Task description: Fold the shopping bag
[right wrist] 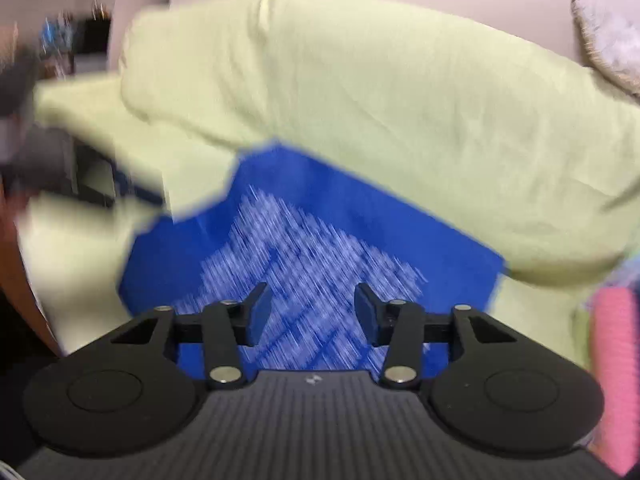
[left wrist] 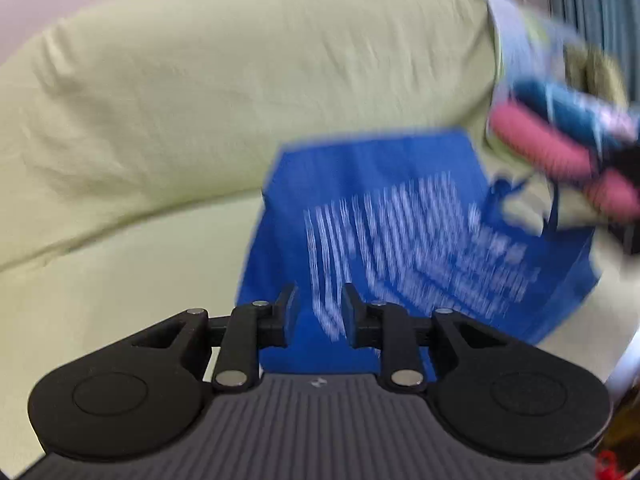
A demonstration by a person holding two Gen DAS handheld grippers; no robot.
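Note:
A blue shopping bag [left wrist: 384, 232] with white print lies flat on a pale green sofa seat; both views are motion-blurred. Its handles [left wrist: 520, 196] show at the right end in the left wrist view. My left gripper [left wrist: 319, 305] hovers over the bag's near edge, open with a narrow gap and nothing between its fingers. In the right wrist view the bag [right wrist: 312, 232] lies ahead, and my right gripper [right wrist: 311, 305] is open above its near part, holding nothing. The other gripper's pink-handled body [left wrist: 560, 152] shows blurred at the right of the left wrist view.
The sofa's green back cushion [left wrist: 248, 72] rises right behind the bag. A pink object [right wrist: 614, 360] sits at the right edge of the right wrist view. A dark blurred shape [right wrist: 32, 152] and shelving lie to the left, beyond the sofa's end.

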